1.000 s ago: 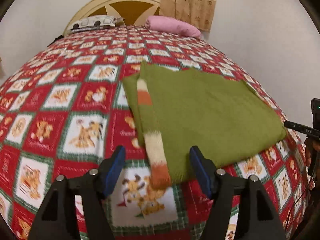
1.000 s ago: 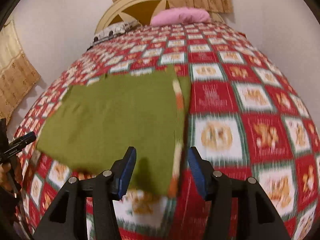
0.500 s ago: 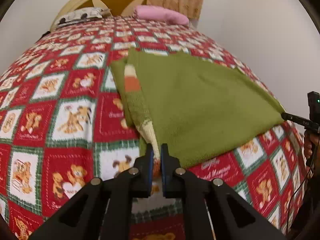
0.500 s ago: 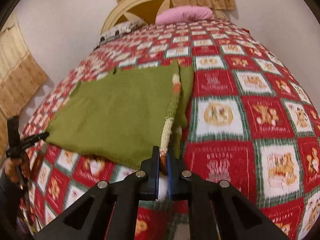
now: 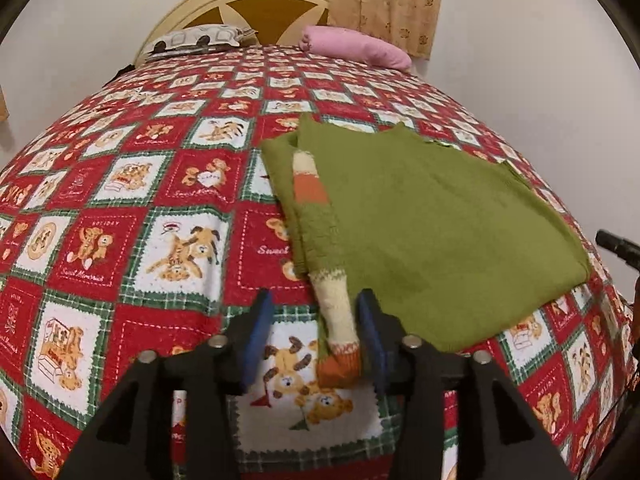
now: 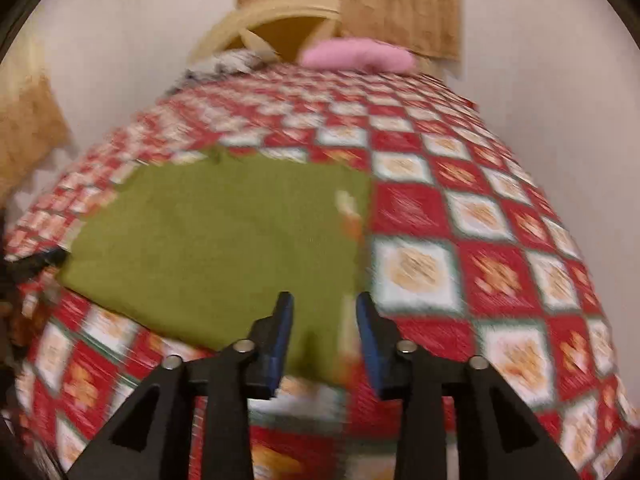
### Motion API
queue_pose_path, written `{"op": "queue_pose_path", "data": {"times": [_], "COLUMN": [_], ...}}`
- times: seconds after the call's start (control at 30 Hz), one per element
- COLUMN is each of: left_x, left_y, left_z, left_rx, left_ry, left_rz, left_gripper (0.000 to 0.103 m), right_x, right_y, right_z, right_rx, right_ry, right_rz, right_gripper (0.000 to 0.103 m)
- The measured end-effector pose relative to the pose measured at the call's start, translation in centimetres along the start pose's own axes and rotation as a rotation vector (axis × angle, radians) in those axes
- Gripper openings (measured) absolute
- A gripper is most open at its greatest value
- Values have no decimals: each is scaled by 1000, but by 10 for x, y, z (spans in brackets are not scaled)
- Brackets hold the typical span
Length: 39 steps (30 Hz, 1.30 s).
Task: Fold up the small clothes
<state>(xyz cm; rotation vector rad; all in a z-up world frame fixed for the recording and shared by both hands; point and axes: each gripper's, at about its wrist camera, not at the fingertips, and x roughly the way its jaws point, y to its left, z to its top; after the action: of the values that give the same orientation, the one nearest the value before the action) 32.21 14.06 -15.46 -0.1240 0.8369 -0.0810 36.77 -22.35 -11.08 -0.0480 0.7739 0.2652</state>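
Green knitted sweater [image 5: 432, 220] lies folded on the bed's teddy-bear quilt [image 5: 120, 220] | left hand-held gripper [image 5: 316, 340] released, jaws just opening, striped sleeve cuff [image 5: 340, 360] lying loose between them | right hand-held gripper [image 6: 324, 332] released, just opening over the sweater's near edge, view blurred

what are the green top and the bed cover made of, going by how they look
Green top: looks like a soft matte knit, probably wool or acrylic; fuzzy surface, ribbed striped cuff.
Bed cover: seems a thin printed woven cotton; flat, no sheen, crisp bear print.
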Motion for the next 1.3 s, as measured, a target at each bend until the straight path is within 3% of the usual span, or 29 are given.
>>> {"op": "queue_pose_path", "data": {"times": [0.07, 0.13, 0.3, 0.43, 0.57, 0.63, 0.7, 0.8, 0.9, 1.0, 1.1, 1.17, 1.3], "left_x": [2, 4, 11, 15, 14, 13, 12, 12, 13, 13, 13, 13, 14], "left_y": [-1, -2, -3, 4, 5, 6, 10, 12, 11, 10, 11, 12, 13], "left_z": [0, -1, -10, -10, -11, -12, -13, -14, -14, -14, -14, -14, -15], "left_rx": [-10, -9, 12, -33, -46, -61, -85, -101, -96, -87, -85, -89, -91], "left_ry": [-2, 1, 28, 40, 38, 38, 37, 36, 39, 36, 36, 39, 42], "left_rz": [18, 29, 59, 42, 29, 25, 27, 17, 15, 23, 25, 24, 25], "left_gripper": [64, 67, 76, 82, 83, 86, 87, 87, 89, 90, 91, 91, 91], "right_x": [13, 36, 79, 65, 56, 64, 79, 77, 69, 58, 59, 74, 109], "right_y": [15, 23, 22, 36, 91, 110, 124, 140, 145, 156, 180, 198, 213], "right_z": [11, 17, -2, 0, 12, 10, 0, -19, -16, 2, 16, 21, 11], "right_rx": [-25, -11, 31, 33, -50, -50, -64, -144, -151, -135, -169, -179, -198], "right_ry": [-1, 35, 152, 130, 86, 110, 158, 120, 130, 68, 33, 50, 108], "right_rz": [80, 104, 59, 15, 158, 227, 201, 122, 86, 132, 159, 199, 172], "right_gripper": [38, 38, 39, 40, 40, 40, 40, 42, 42, 42, 49, 49, 49]}}
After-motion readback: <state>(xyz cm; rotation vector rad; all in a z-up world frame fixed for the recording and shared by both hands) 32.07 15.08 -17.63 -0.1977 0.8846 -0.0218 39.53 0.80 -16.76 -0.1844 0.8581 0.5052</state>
